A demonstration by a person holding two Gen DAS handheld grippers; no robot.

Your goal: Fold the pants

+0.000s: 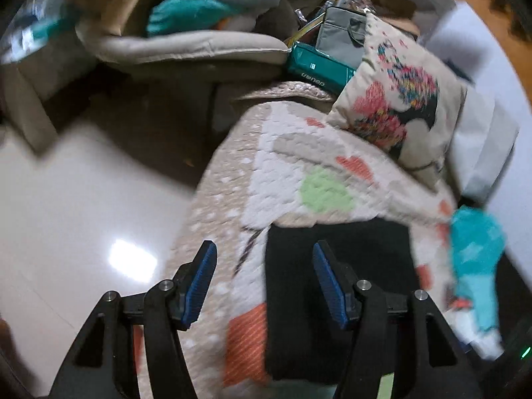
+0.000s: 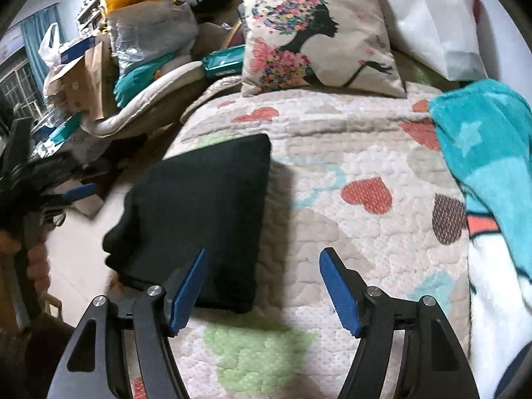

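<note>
The black pants (image 2: 206,209) lie folded into a compact rectangle on the quilted heart-pattern bedspread (image 2: 349,173), near the bed's left edge. They also show in the left wrist view (image 1: 335,286), just ahead of the fingers. My left gripper (image 1: 264,252) is open and empty, hovering above the near left corner of the pants. My right gripper (image 2: 262,259) is open and empty, above the pants' near right edge and the quilt. The left gripper's blue pad also shows at the far left of the right wrist view (image 2: 79,191).
A printed cushion (image 2: 319,33) and a white pillow (image 2: 429,16) lie at the head of the bed. A teal fleece blanket (image 2: 488,166) lies on the right. A cluttered beige chair (image 1: 186,50), bags and boxes (image 2: 89,66) stand left of the bed, over shiny floor (image 1: 83,216).
</note>
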